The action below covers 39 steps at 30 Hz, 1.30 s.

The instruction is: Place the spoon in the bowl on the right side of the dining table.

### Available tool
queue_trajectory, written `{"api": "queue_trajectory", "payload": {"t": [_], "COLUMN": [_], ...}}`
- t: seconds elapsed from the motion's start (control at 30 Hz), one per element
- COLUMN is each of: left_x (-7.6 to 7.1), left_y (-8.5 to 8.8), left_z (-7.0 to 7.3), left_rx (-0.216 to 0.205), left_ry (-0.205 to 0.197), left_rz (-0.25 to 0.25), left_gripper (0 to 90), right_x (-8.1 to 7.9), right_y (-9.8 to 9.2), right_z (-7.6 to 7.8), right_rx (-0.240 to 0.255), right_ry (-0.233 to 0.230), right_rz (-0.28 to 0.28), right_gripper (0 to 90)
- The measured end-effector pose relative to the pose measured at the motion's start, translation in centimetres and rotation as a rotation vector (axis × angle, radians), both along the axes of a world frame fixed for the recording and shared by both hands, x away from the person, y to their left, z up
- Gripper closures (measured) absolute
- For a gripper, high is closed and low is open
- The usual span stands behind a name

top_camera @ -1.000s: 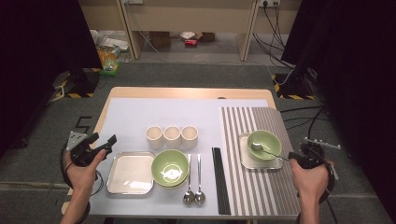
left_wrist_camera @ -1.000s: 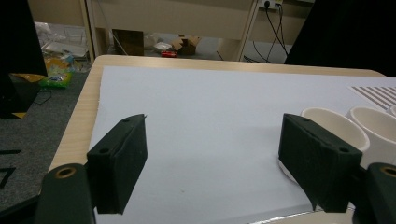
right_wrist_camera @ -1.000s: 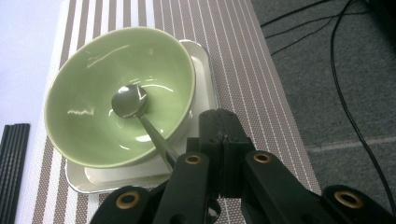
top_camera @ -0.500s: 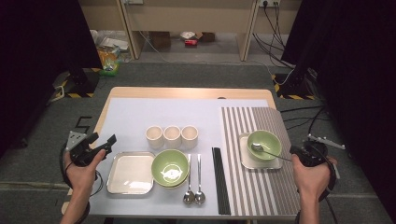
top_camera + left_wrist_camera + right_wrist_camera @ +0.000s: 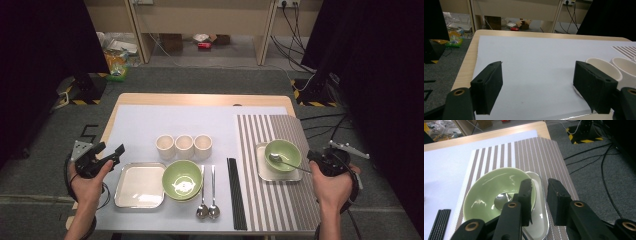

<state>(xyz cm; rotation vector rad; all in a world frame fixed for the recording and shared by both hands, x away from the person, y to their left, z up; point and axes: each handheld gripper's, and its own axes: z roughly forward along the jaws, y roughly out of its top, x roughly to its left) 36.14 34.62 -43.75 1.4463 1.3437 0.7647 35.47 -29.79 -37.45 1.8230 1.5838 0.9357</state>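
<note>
Overhead, pale table [image 5: 150, 120] on grey carpet [image 5: 220, 80]

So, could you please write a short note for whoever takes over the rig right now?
Left gripper: open, holding nothing, at the table's left edge.
Right gripper: jaws have just been opening, nothing between them, beside the green bowl.
Done: that bowl sits on the small tray on the striped placemat, with a spoon in it.
Probably left: second green bowl, square tray, two spoons, black chopsticks and three cups on the white mat.
</note>
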Motion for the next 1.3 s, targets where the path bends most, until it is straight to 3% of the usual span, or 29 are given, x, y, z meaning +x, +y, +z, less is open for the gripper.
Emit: {"api": "queue_trajectory", "payload": {"t": [0.27,1.3], "left_x": [0.0,0.0], "left_y": [0.0,0.3], "left_z": [0.0,0.1], "left_rx": [0.000,0.001], "left_ry": [0.000,0.002], "left_rz": [-0.001,0.005], "left_gripper": [22.8,22.3], "right_x": [0.6,3.2], "right_y": [0.7,5.5], "right_z": [0.3,-0.1], "right_rx": [-0.006,-0.037], "right_ry": [-0.014,0.027], "right_rz": [0.019,0.141], "right_gripper": [72.7,71.8]}}
